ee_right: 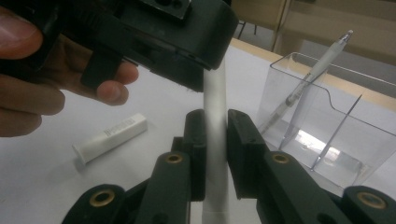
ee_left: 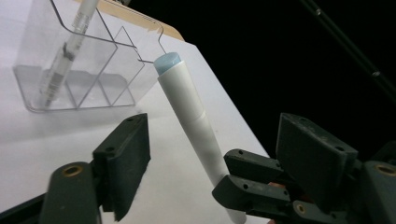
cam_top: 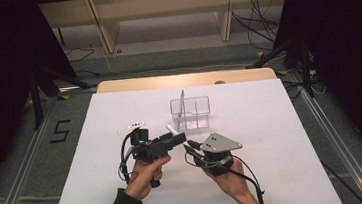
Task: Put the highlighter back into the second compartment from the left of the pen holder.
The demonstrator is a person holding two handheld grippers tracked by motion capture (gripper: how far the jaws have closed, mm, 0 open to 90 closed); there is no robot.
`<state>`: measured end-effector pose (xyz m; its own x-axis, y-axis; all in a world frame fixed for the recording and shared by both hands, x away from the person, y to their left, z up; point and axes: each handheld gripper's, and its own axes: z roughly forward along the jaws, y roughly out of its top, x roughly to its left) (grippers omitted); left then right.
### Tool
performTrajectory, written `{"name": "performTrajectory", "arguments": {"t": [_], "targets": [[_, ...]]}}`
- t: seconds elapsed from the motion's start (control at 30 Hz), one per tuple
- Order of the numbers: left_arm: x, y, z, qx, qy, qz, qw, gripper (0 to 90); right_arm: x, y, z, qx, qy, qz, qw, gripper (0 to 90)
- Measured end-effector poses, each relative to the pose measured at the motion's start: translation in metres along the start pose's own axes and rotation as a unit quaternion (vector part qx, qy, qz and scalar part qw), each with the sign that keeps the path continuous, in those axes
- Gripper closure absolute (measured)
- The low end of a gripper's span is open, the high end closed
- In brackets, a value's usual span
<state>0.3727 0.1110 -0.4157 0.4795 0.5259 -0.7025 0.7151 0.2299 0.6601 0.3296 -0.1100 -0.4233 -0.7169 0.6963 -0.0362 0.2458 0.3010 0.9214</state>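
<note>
From the high view, I hold my left gripper (cam_top: 176,138) and my right gripper (cam_top: 192,145) close together over the white bench (cam_top: 273,143), just in front of the clear organizer (cam_top: 190,113), where a pen (cam_top: 181,103) leans in the left compartment; a small white tube (cam_top: 132,126) lies on the bench to the left of the organizer, beyond my left hand (cam_top: 146,175). In the left gripper view, my own jaws stand wide apart, gripping nothing, and between them rises the white marker (ee_left: 191,121), its pale blue tip pointing up toward the organizer (ee_left: 88,70), while my right gripper (ee_left: 252,189) pinches its lower end. In the right gripper view, my jaws are closed on the marker (ee_right: 215,126), which stands upright between them and runs up behind the body of my left gripper (ee_right: 154,32). The tube (ee_right: 109,138) lies flat on the bench at left, and the organizer (ee_right: 327,130) with its leaning pen (ee_right: 308,84) sits at right.
</note>
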Motion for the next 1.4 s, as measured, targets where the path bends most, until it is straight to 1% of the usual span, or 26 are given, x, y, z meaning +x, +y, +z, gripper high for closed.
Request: {"name": "performTrajectory", "arguments": {"t": [0.1, 0.3, 0.47, 0.67, 0.93, 1.03, 1.23, 1.33, 1.4], "targets": [[0.002, -0.001, 0.002, 0.001, -0.003, -0.016, 0.9999, 31.6, 0.000, 0.000, 0.000, -0.001, 0.000, -0.001, 1.0000, 79.1], [0.004, -0.002, 0.004, -0.005, -0.013, -0.032, 0.9994, 39.2, 0.000, 0.000, 0.000, -0.003, 0.000, -0.002, 1.0000, 79.1], [0.004, -0.004, 0.005, -0.010, -0.022, -0.040, 0.9989, 45.0, 0.001, -0.001, 0.000, -0.003, 0.000, 0.001, 1.0000, 79.1], [0.005, -0.008, 0.006, -0.013, -0.023, -0.039, 0.9989, 51.7, 0.002, -0.001, 0.002, -0.003, 0.000, -0.001, 1.0000, 79.1], [0.006, -0.012, 0.008, -0.015, -0.024, -0.043, 0.9987, 60.1, 0.002, -0.002, 0.001, -0.004, 0.001, 0.003, 1.0000, 79.1], [0.008, -0.012, 0.008, -0.017, -0.024, -0.048, 0.9984, 64.1, 0.002, -0.002, 0.001, -0.004, 0.002, 0.003, 1.0000, 79.1], [0.011, -0.013, 0.007, -0.021, -0.030, -0.065, 0.9972, 71.7, 0.001, -0.002, 0.001, -0.007, 0.003, 0.004, 1.0000, 79.1], [0.013, -0.013, 0.007, -0.022, -0.043, -0.079, 0.9957, 76.0, 0.001, -0.002, 0.001, -0.008, 0.003, 0.003, 1.0000, 79.1], [0.014, -0.013, 0.007, -0.023, -0.045, -0.077, 0.9958, 76.9, 0.001, -0.002, 0.000, -0.009, 0.003, 0.005, 0.9999, 79.0]]}}
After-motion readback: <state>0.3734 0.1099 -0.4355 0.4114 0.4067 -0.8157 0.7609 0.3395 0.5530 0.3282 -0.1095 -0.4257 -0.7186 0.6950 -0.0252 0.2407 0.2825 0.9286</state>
